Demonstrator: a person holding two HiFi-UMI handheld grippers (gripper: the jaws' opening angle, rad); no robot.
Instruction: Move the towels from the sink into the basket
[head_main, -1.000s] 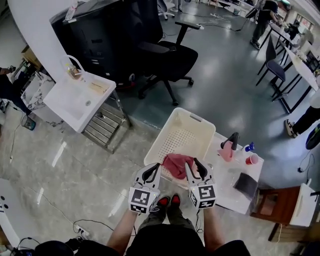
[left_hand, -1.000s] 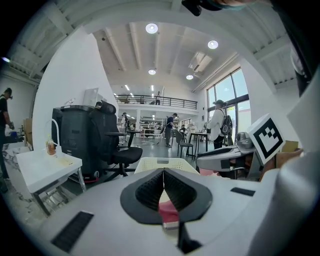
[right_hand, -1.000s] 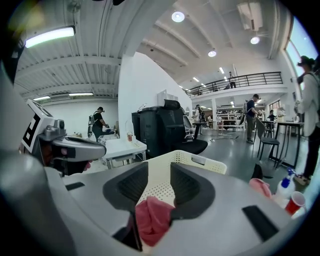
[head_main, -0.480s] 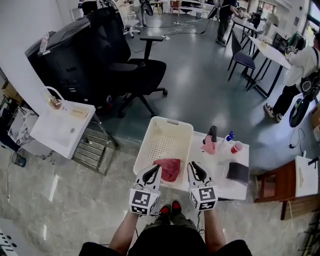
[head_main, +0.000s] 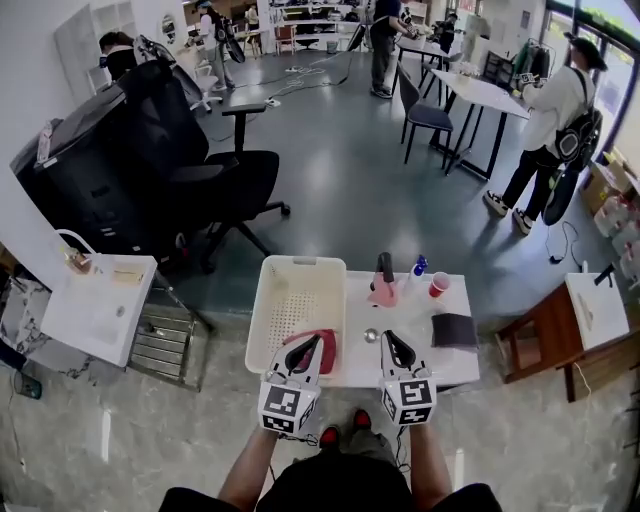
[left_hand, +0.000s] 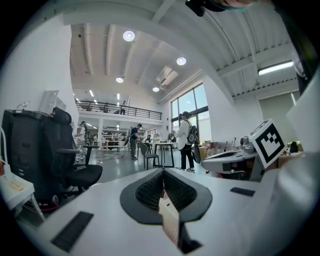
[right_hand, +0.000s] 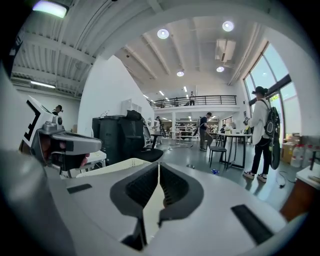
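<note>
A red towel (head_main: 327, 350) lies in the near right corner of the white basket (head_main: 300, 262), which stands on the left end of a white table (head_main: 420, 350). My left gripper (head_main: 312, 345) hovers over the basket's near rim just left of the towel. In the left gripper view its jaws (left_hand: 162, 172) meet, shut on nothing. My right gripper (head_main: 385, 338) is over the table's front edge; its jaws (right_hand: 158, 167) have just been closing and are shut with nothing between them. The white sink (head_main: 95, 310) stands far to the left.
On the table are a pink and black spray bottle (head_main: 384, 280), a blue bottle (head_main: 418, 266), a red cup (head_main: 438, 285) and a dark cloth (head_main: 455, 330). A black office chair (head_main: 215, 180) stands behind the basket, a wooden table (head_main: 560, 330) to the right, and people further back.
Both grippers have drawn back from over the towel toward the basket's near edge. The right jaws have closed. The towel stays in the basket. The head view has tilted up.
</note>
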